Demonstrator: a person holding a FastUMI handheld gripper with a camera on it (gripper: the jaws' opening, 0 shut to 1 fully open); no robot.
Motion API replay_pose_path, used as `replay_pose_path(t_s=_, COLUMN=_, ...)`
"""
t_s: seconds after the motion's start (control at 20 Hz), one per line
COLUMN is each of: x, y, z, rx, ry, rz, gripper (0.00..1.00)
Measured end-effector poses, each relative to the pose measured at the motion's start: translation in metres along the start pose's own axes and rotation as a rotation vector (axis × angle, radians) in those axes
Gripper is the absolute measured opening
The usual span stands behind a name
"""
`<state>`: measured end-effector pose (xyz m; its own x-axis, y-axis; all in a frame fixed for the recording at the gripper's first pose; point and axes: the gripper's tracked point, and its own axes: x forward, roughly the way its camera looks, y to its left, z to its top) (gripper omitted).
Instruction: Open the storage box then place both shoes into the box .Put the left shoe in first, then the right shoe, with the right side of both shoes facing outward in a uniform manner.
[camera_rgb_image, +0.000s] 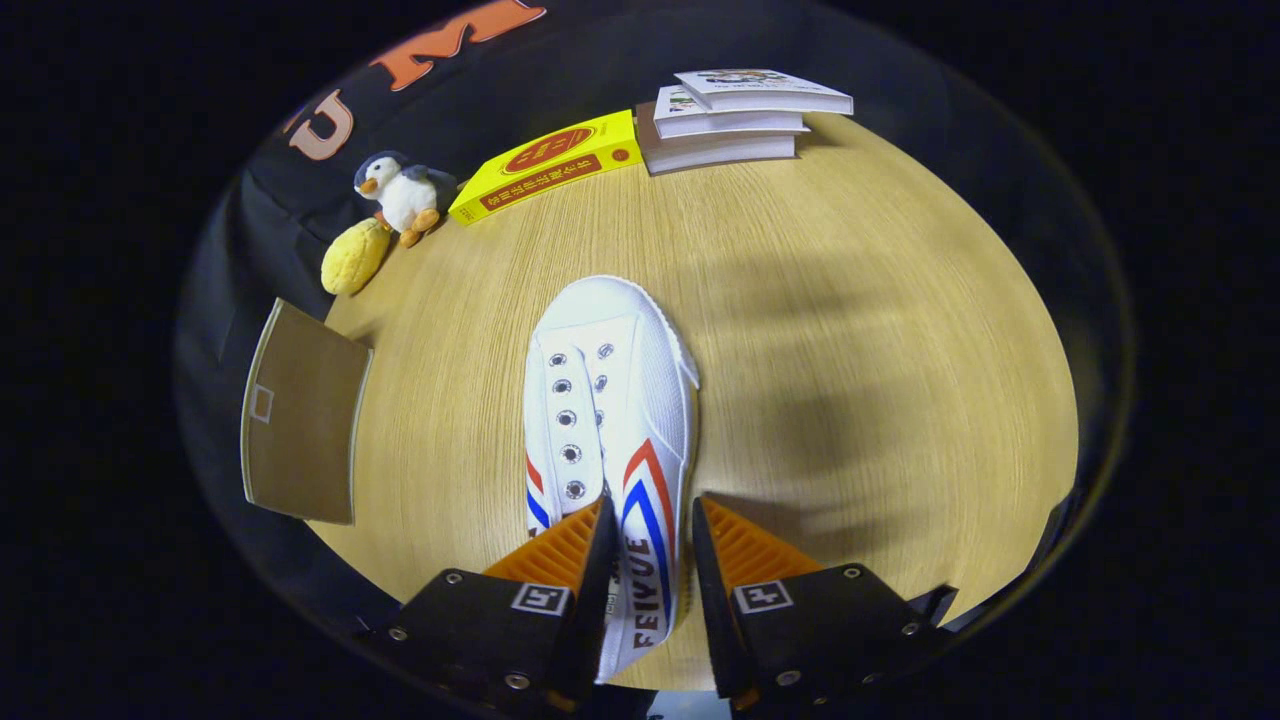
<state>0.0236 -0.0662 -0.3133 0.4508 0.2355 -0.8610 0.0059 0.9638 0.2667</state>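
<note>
A white shoe (610, 400) is seen lying on the table (850, 330), toe pointed away, with its heel end reaching back between the fingers of the gripper (650, 530). The fingers are set a modest way apart around the shoe's right side wall near the collar: the left one appears to sit inside the opening, the right one outside. Whether both are pressing on the wall cannot be told, as a slim gap seems to be left on the right.

The step in hand is judged to be the taking up of a shoe; which shoe of the pair it is cannot be told. A brown box (300, 420) stands at the near left edge of the table, well apart from the shoe. Next, a firm closing on the side wall would be called for, then a lift and a carry leftward to the box.

The table is of pale wood grain. At its far side are ranged a stack of books (740, 125), a yellow book (550, 165), a plush penguin (400, 195) and a yellow plush (355, 257).
</note>
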Motion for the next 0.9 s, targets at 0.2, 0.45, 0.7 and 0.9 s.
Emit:
replay_pose_path(t_s=0.2, x=0.002, y=-0.002, z=0.001, rx=0.013, ry=-0.037, rz=0.021, gripper=0.39)
replay_pose_path(t_s=0.45, x=-0.005, y=-0.010, z=0.008, rx=0.137, ry=-0.114, rz=0.043, gripper=0.01)
replay_pose_path(t_s=0.7, x=-0.043, y=0.011, z=0.031, rx=0.090, ry=-0.213, rz=0.015, gripper=0.00)
replay_pose_path(t_s=0.9, x=-0.075, y=0.052, z=0.049, rx=0.094, ry=-0.279, rz=0.018, gripper=0.00)
